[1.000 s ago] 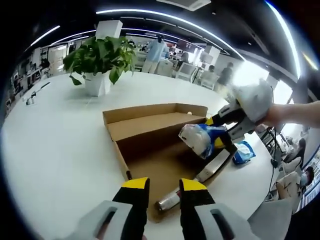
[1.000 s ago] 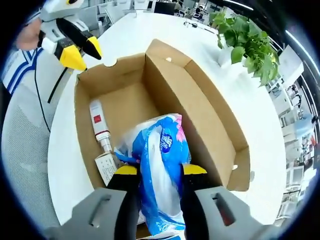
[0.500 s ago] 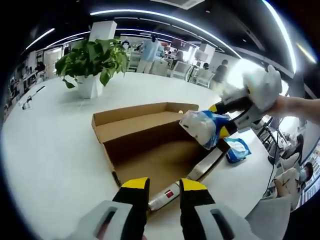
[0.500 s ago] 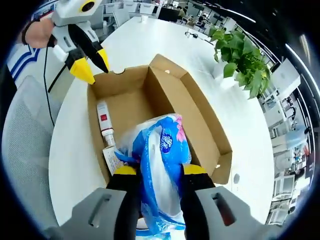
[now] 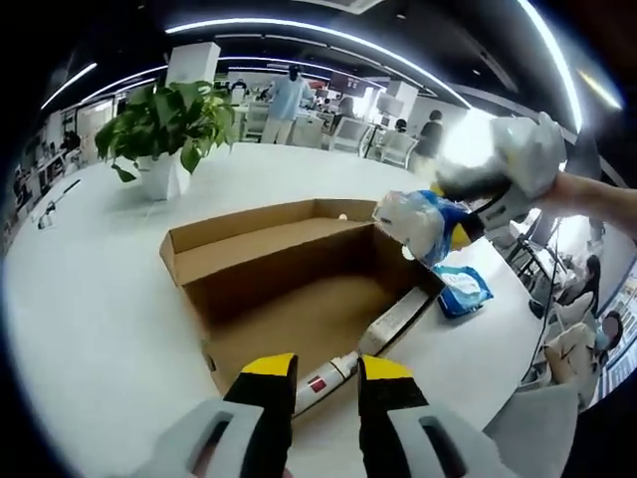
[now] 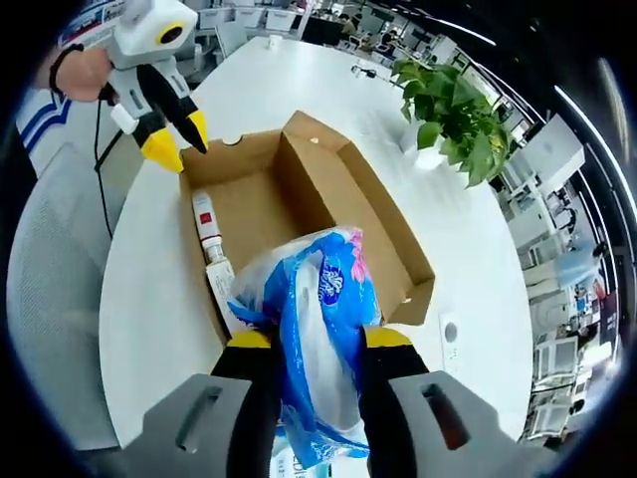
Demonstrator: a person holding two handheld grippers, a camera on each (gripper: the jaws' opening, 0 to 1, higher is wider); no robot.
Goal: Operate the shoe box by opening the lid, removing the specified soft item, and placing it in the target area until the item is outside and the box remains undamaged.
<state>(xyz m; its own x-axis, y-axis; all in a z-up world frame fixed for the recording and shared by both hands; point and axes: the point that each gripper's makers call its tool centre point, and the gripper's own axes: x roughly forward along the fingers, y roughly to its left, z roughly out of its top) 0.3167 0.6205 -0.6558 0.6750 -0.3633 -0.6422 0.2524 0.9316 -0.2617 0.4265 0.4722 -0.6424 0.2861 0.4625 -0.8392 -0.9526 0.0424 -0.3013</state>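
At upper left of the left gripper view a potted plant (image 5: 159, 124) stands on the white bench (image 5: 80, 299), well apart from the open shoe box (image 5: 289, 289) at centre frame. Low in the frame, the left gripper (image 5: 326, 383) hovers at the box's near edge, its jaws spread a little with nothing between them. Inside the box lie a slim bottle (image 5: 323, 376) and a flat carton (image 5: 393, 317) along the right-hand wall. To the right, the right gripper (image 5: 460, 221) holds the soft blue-and-white pack (image 5: 418, 221), which over the last second has risen from just inside the box to above its far right corner. I judge the removal all but done, with only the placing left. A second blue pack (image 5: 461, 289) lies on the bench just beside the box, which may mark the target area.

From the right gripper view, the left gripper (image 6: 171, 131) sits at upper left beside the box (image 6: 328, 214). The bottle (image 6: 206, 221) lies along its left wall, and the right gripper (image 6: 314, 344) has its jaws pinching the soft pack (image 6: 318, 339) at bottom centre.
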